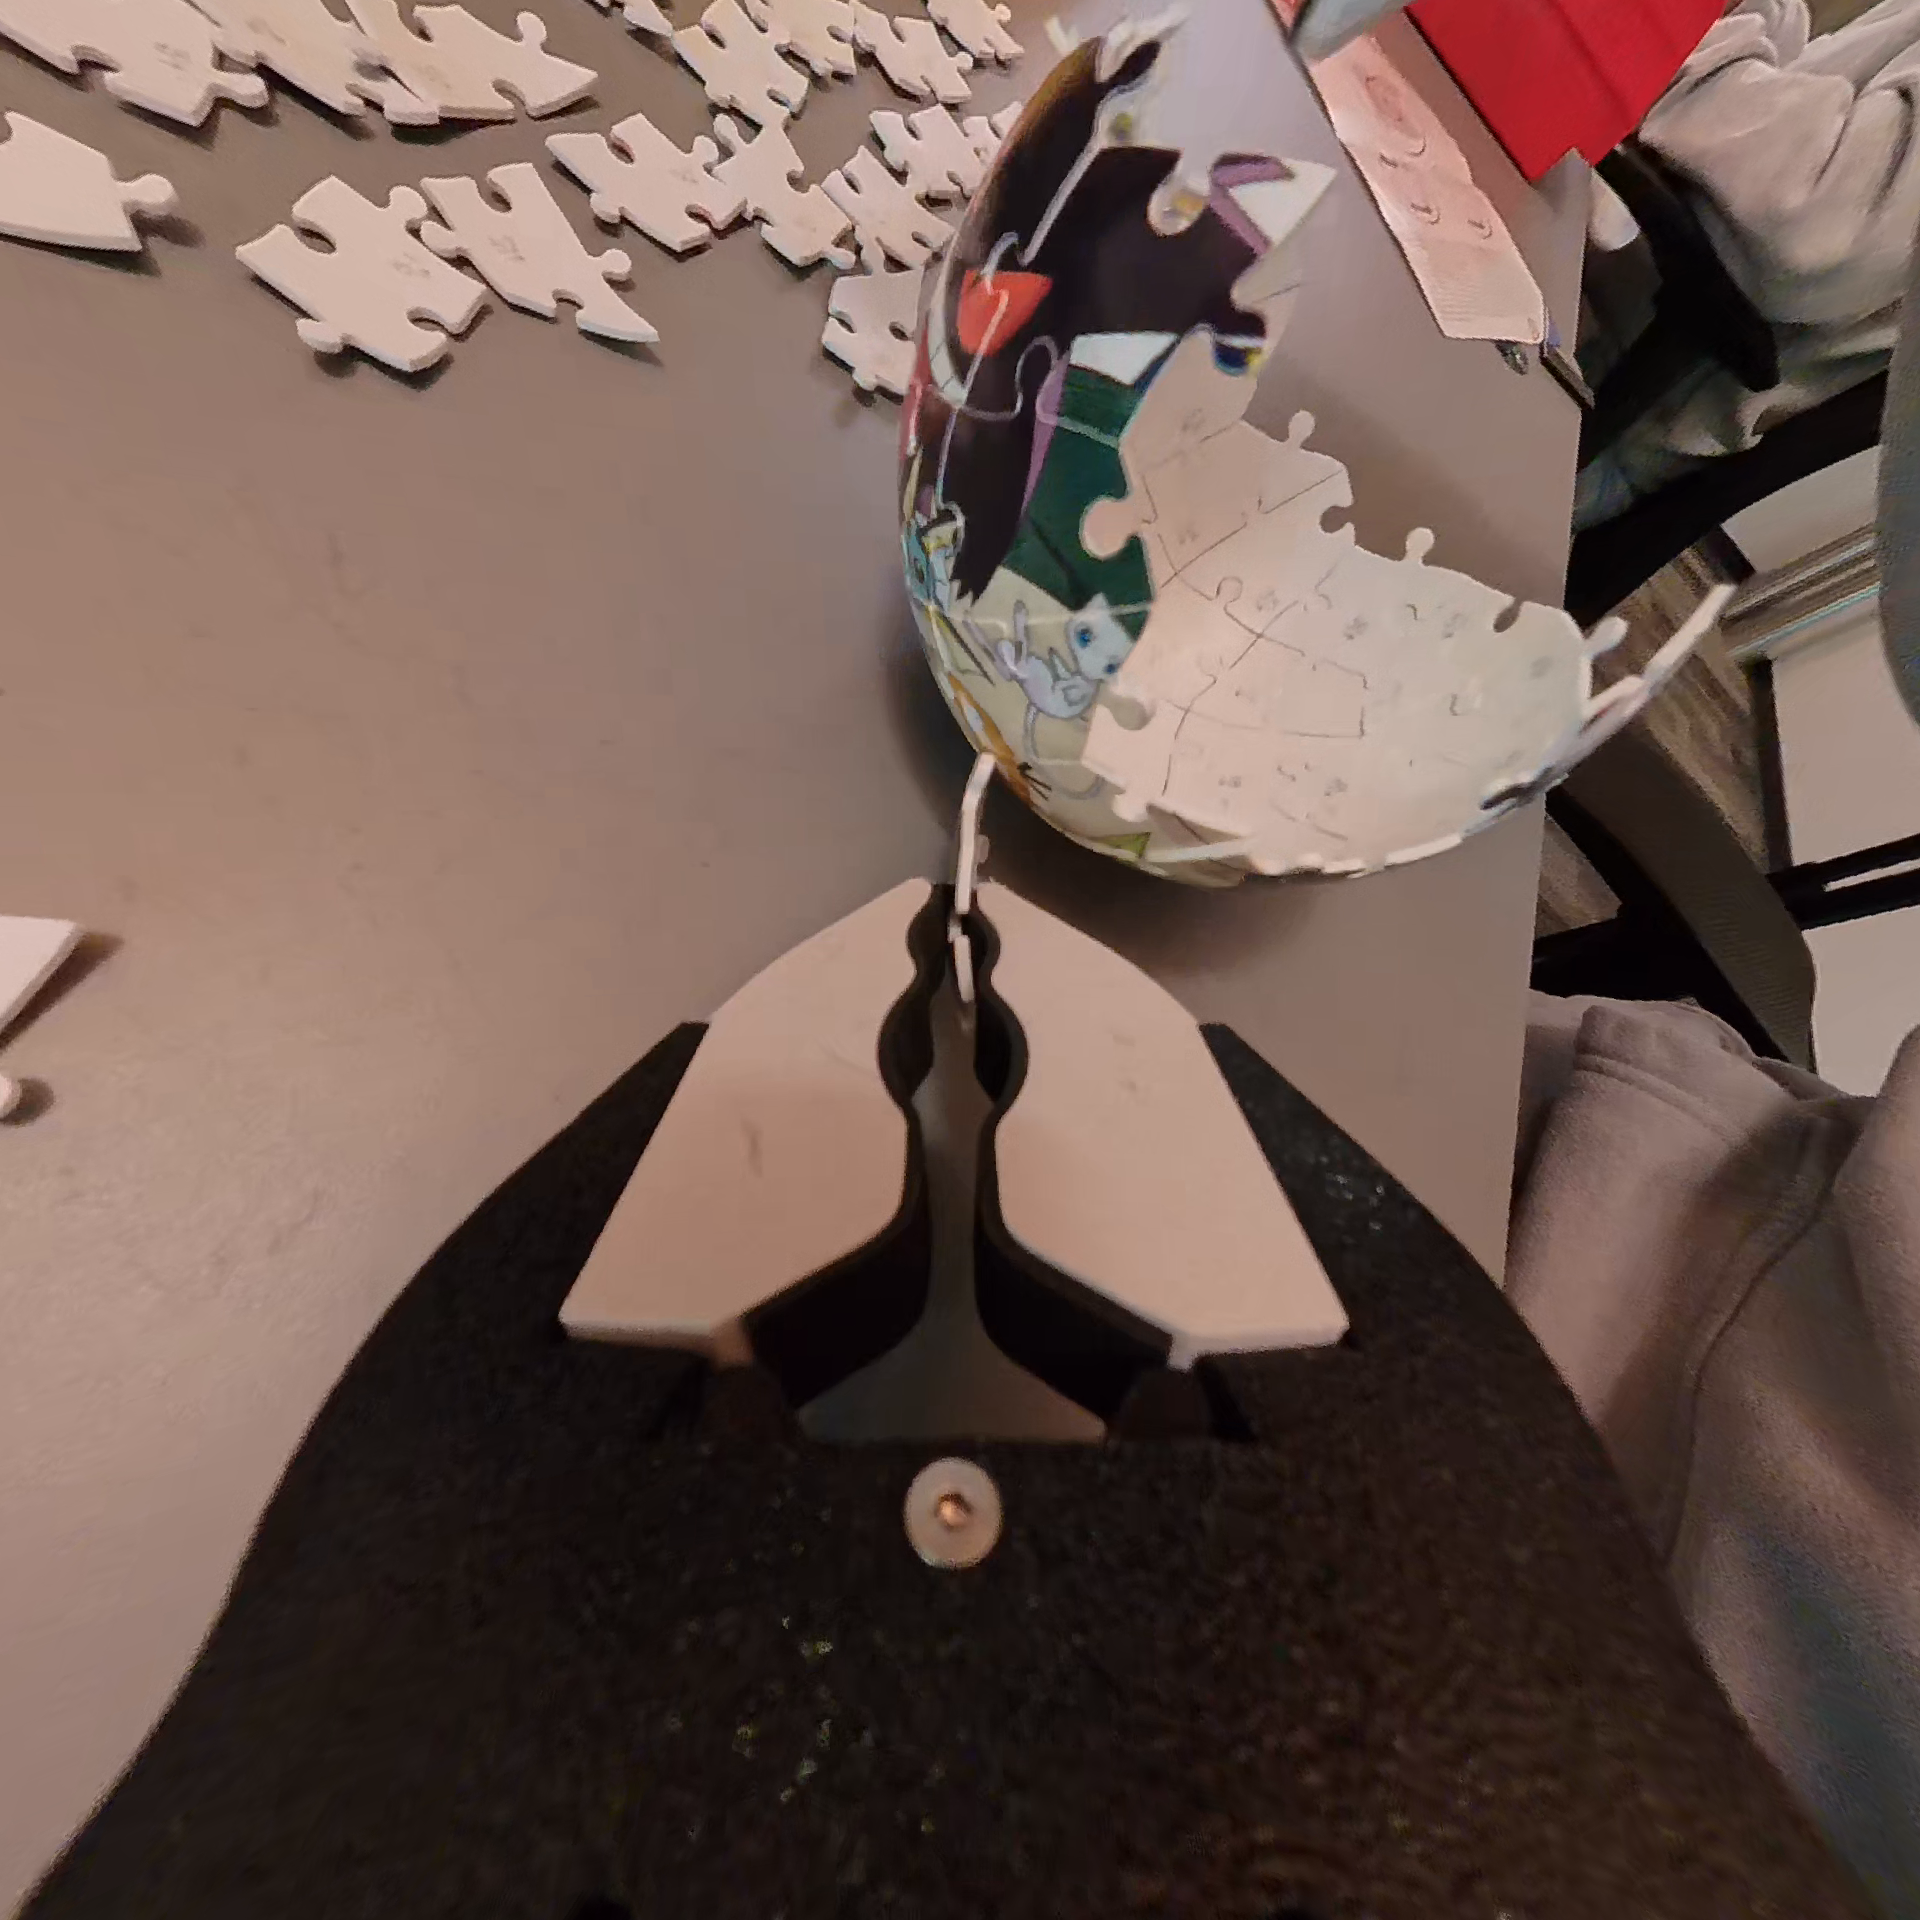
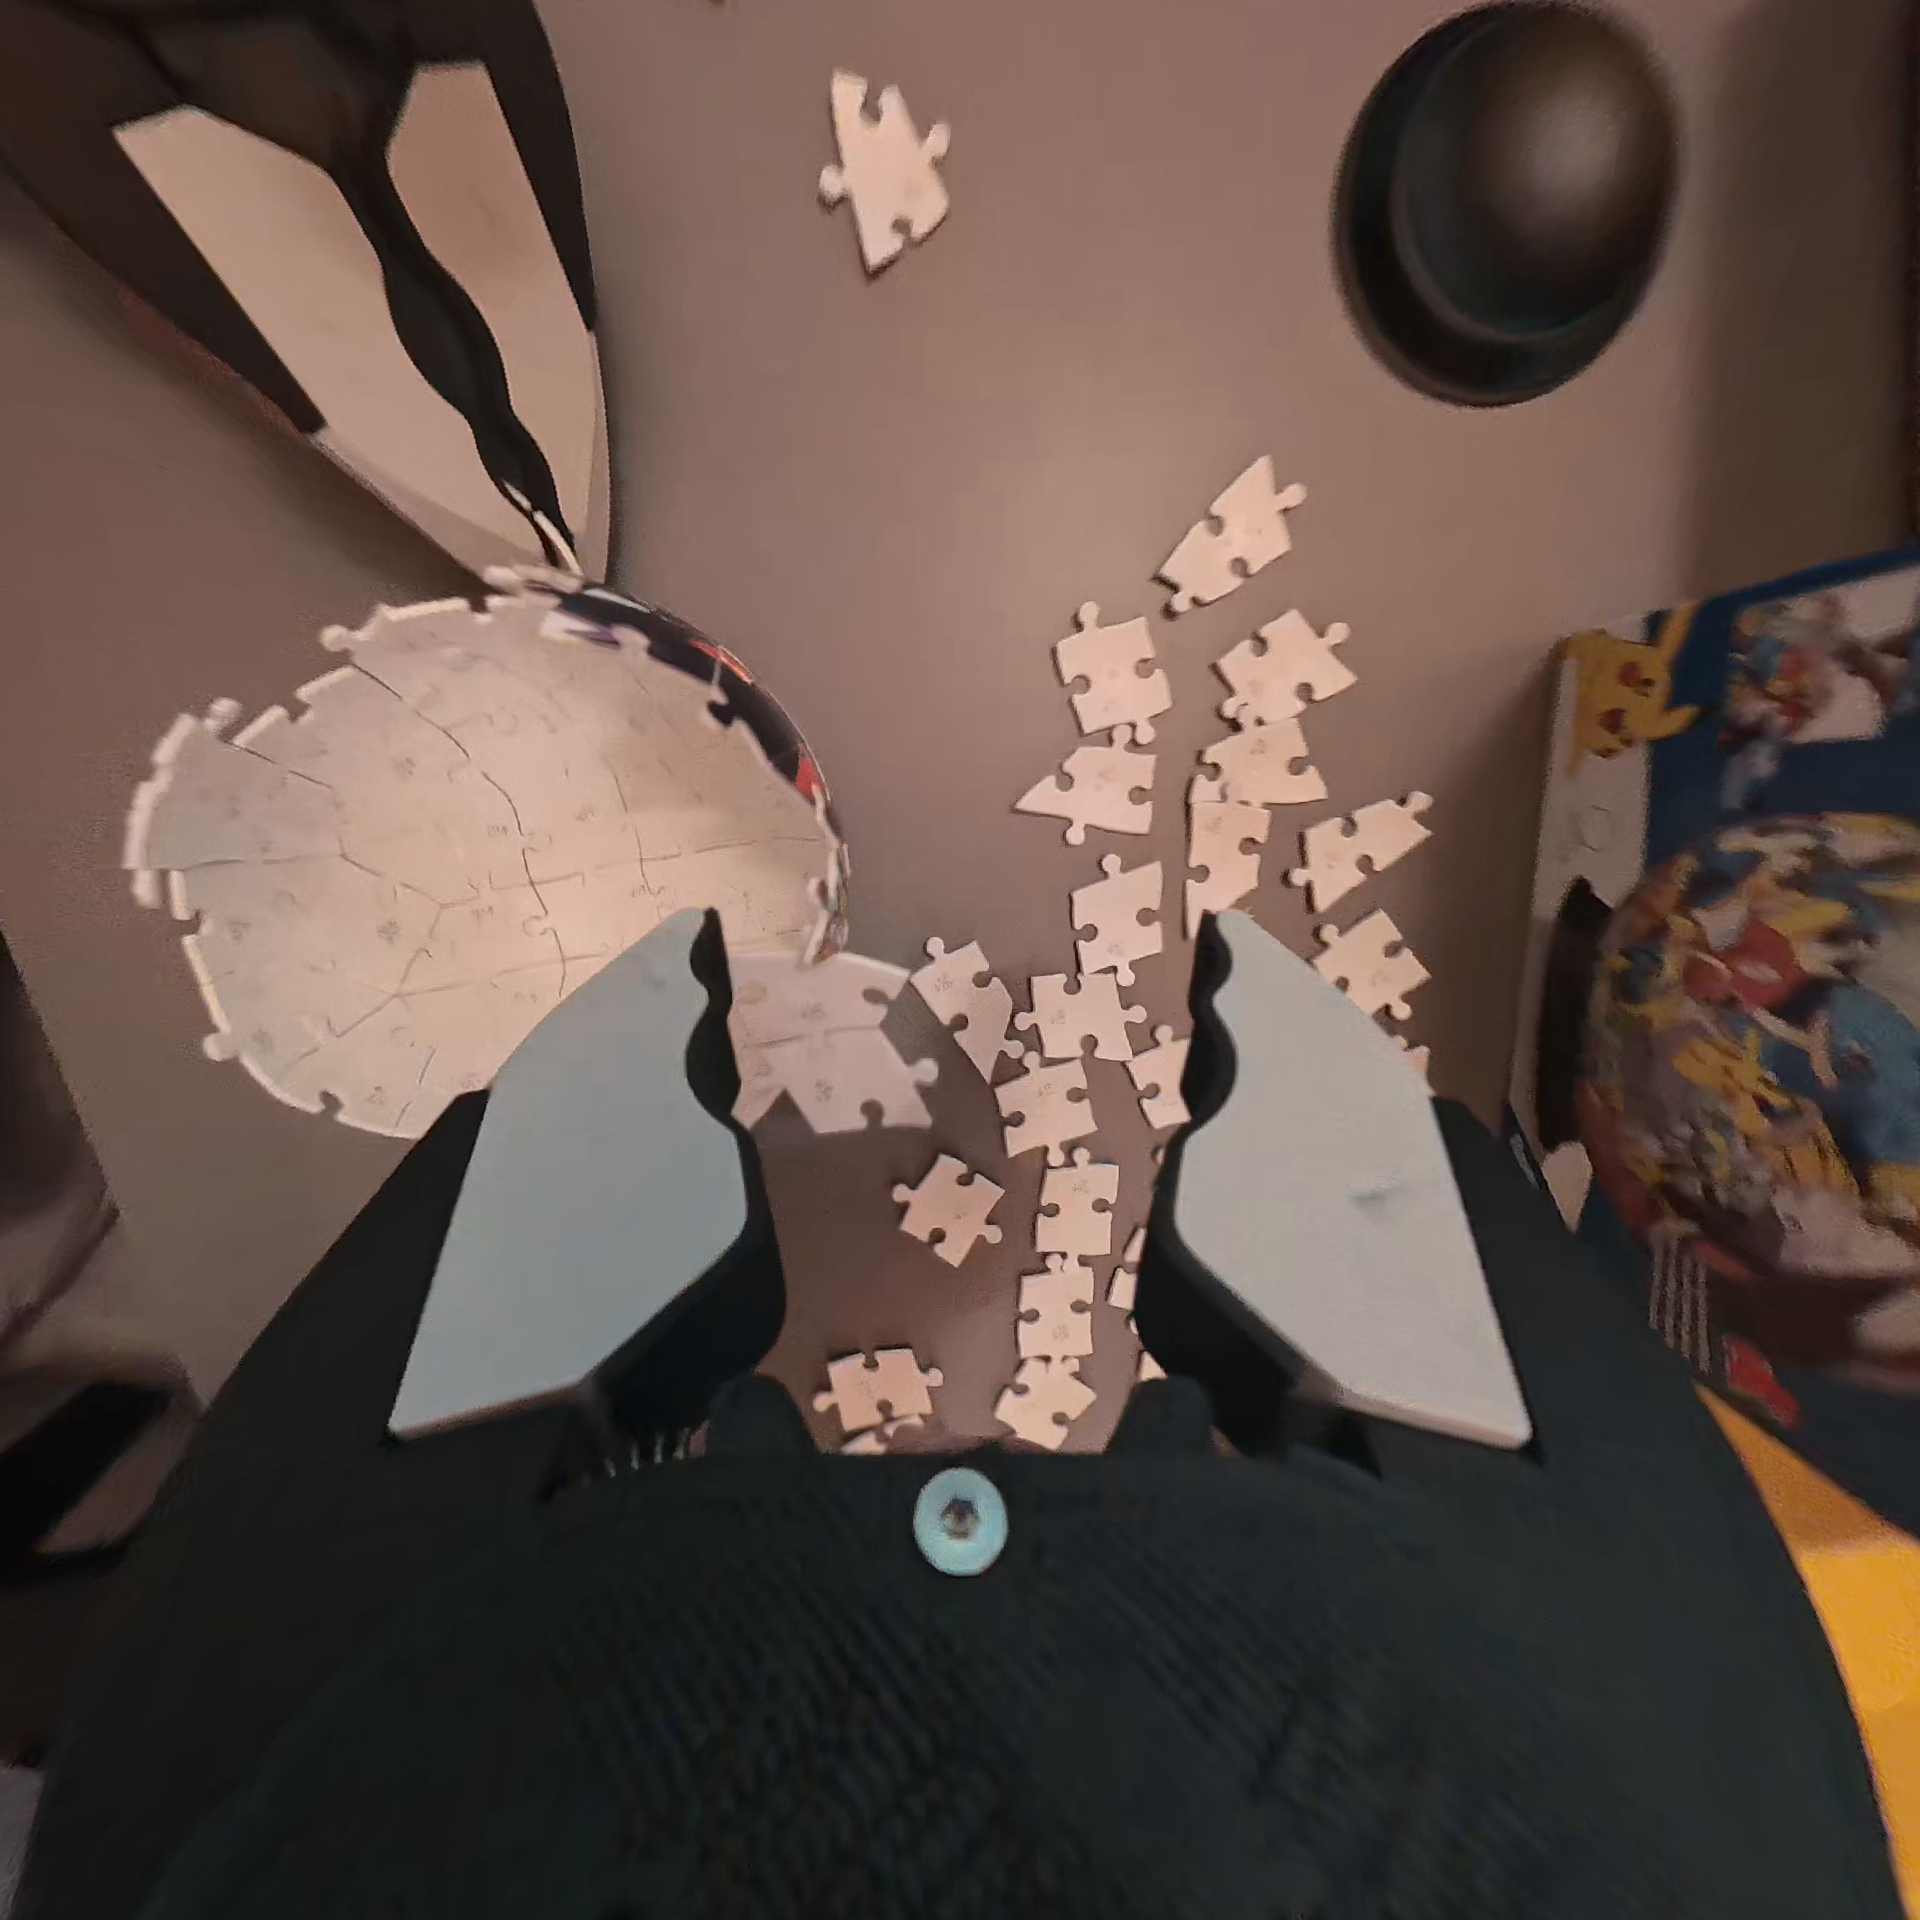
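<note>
A half-built puzzle ball, coloured outside and white inside, is held off the grey table. My left gripper is shut on a white puzzle piece at the shell's rim, seen edge-on. The shell also shows in the right wrist view, open side up, with the left gripper pinching its far rim. My right gripper is open and empty above loose white puzzle pieces, just right of the shell. A small joined cluster of pieces lies between its fingers.
Many loose white pieces lie at the back of the table. A dark round stand sits at the far right. The puzzle's box stands at the right edge. A red box and a grey sleeve are at the right.
</note>
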`<state>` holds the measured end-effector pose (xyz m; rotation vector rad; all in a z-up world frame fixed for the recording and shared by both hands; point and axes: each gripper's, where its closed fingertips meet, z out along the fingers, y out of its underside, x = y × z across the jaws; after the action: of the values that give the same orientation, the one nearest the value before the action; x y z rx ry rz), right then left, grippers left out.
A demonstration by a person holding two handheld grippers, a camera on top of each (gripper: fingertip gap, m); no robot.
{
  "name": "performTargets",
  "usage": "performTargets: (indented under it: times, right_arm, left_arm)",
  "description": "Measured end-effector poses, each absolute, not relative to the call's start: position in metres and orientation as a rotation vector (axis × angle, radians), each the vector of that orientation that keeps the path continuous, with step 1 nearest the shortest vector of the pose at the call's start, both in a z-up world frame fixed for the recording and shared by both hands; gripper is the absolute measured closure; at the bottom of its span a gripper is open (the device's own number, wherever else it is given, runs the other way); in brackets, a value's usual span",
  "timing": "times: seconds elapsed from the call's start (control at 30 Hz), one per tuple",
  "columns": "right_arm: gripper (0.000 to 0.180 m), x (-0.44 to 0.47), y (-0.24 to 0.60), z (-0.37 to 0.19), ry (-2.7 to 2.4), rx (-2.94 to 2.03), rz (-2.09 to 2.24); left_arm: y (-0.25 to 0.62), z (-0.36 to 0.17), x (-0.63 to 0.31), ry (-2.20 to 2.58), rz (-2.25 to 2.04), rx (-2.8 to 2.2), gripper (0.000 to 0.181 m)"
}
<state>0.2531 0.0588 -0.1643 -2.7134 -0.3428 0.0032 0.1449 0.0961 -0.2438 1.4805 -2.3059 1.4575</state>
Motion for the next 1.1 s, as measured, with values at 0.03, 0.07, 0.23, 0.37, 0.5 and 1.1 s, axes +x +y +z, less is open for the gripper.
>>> performTargets:
  times: [0.03, 0.07, 0.23, 0.37, 0.5, 1.1]
  right_arm:
    - [0.093, 0.252, 0.056, -0.158, -0.306, -2.659, -0.026]
    - [0.094, 0.251, 0.052, -0.153, -0.273, -2.603, -0.05]
    - [0.097, 0.259, 0.012, -0.168, -0.077, -2.512, -0.182]
    - [0.104, 0.262, 0.0, -0.196, 0.164, -2.4, 0.102]
    - [0.117, 0.263, 0.002, -0.192, 0.364, -2.129, 0.493]
    - [0.089, 0.202, -0.03, -0.222, 0.191, -2.209, 0.204]
  left_arm:
    - [0.096, -0.244, 0.145, -2.301, 1.459, 1.482, 0.179]
    - [0.097, -0.244, 0.145, -2.295, 1.46, 1.486, 0.179]
    - [0.097, -0.244, 0.144, -2.313, 1.453, 1.48, 0.179]
    - [0.096, -0.244, 0.144, -2.327, 1.449, 1.475, 0.179]
    - [0.096, -0.244, 0.144, -2.326, 1.45, 1.474, 0.179]
    - [0.105, -0.245, 0.141, -2.331, 1.443, 1.489, 0.179]
